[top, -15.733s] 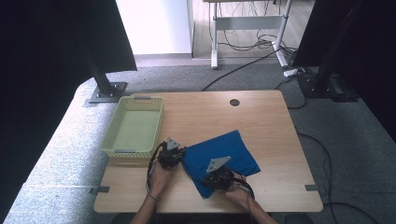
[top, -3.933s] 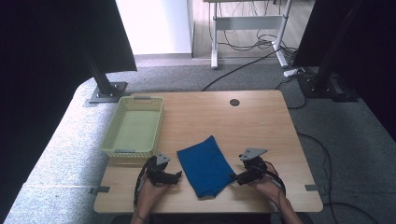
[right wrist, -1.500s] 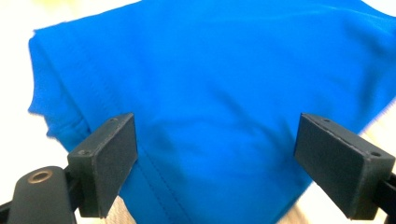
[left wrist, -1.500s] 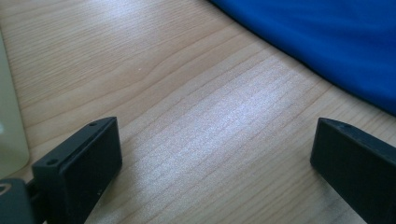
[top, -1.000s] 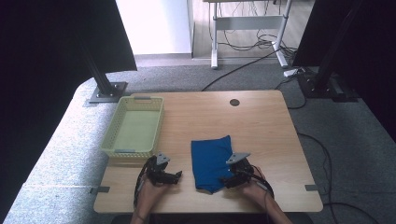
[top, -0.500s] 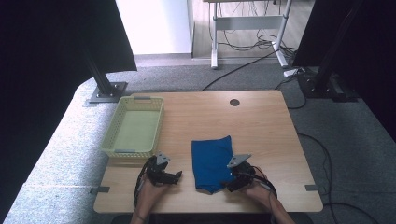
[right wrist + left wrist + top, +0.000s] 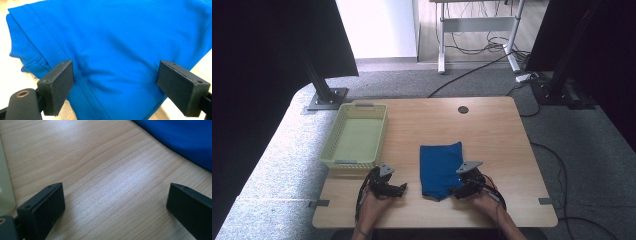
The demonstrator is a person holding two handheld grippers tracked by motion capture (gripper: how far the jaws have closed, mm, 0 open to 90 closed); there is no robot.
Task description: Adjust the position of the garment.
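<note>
A folded rectangle of bright blue knit cloth (image 7: 440, 169) lies flat on the pale wooden table (image 7: 492, 130), near the front edge and a little right of centre. The right gripper (image 7: 459, 190) sits low at the cloth's near right corner with its black jaws spread wide, one on each side of the stitched hem (image 7: 82, 85), probably lined up to pinch that edge for another fold. The left gripper (image 7: 402, 187) rests on bare wood just beside the cloth's left edge, jaws likewise wide apart with nothing between them; I judge it is waiting its turn. The pale yellow plastic mesh basket (image 7: 355, 135) stands at the table's left, likely the cloth's destination.
</note>
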